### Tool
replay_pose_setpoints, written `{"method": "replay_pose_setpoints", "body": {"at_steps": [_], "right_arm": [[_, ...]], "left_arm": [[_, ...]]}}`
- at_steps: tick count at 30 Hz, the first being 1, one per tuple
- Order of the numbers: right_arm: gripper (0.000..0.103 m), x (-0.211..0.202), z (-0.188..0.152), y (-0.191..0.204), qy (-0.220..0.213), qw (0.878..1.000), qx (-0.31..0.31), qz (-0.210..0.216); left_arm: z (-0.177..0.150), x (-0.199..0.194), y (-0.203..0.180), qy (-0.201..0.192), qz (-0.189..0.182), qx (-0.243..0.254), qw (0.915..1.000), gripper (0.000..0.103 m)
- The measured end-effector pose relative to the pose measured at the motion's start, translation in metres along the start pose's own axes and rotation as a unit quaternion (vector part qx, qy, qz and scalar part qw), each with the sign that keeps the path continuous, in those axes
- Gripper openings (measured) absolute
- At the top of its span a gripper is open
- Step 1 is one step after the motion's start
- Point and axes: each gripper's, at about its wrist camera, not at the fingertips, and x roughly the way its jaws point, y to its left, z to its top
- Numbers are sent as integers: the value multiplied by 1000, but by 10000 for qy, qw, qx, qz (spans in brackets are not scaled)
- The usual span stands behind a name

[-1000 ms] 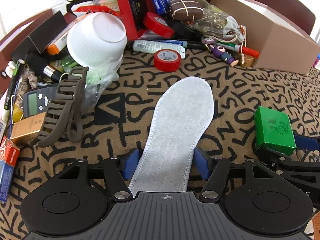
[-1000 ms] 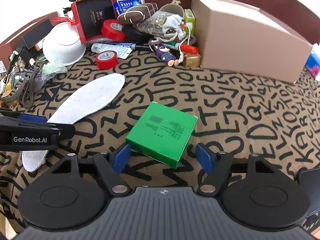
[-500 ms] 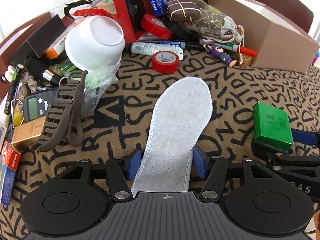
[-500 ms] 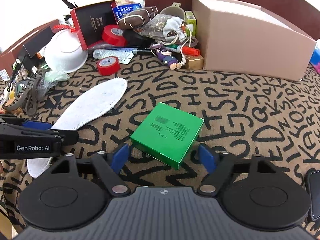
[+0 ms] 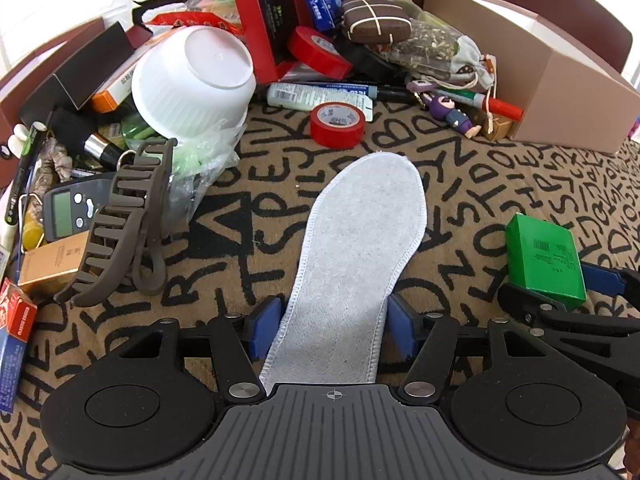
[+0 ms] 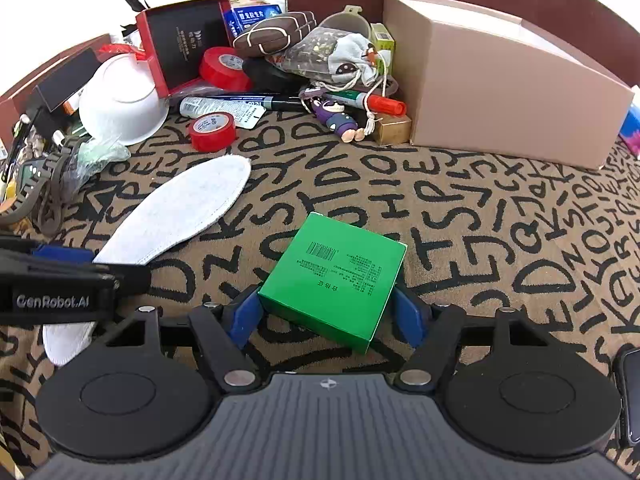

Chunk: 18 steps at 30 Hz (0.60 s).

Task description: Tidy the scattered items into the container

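Observation:
A grey felt insole (image 5: 360, 248) lies flat on the letter-patterned cloth, its heel end between the blue pads of my left gripper (image 5: 332, 328). Those jaws are opening, and a thin gap shows on each side of the insole. A green box (image 6: 336, 276) lies between the fingers of my right gripper (image 6: 326, 316), whose jaws are closing with both pads meeting the box's sides. From the left wrist view, the green box (image 5: 544, 256) and the right gripper show at the right edge. The tan cardboard container (image 6: 500, 80) stands at the back right.
Clutter fills the back and left: an upturned white bowl (image 5: 192, 84), red tape rolls (image 5: 336, 124), a brown hair claw (image 5: 116, 224), a red-and-black box (image 5: 272, 16), markers, a purple figure (image 6: 336, 120) and a drawstring pouch (image 6: 344, 60). A phone (image 6: 628, 392) lies at the right edge.
The left pads have drawn slightly apart from the insole's edges. The right pads widened, then came in against the green box. Neither object has shifted on the cloth.

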Motion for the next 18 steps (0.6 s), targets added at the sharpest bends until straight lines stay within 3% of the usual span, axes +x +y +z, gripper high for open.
{"method": "replay_pose_setpoints", "body": {"at_steps": [4,12,18], "right_arm": [[74,0,0,0,19,10000,6,27],[73,-15,-4,-8,49,9990,199,400],[73,-35,2,-16,-185,9978,198,602]], "left_arm": [[-2,-2,-6,-23,96,216,9997,57],[-6,-21,-6,-23,-133,97,9999,54],[11,-48,-17,-295,-444,84,9985,52]]}}
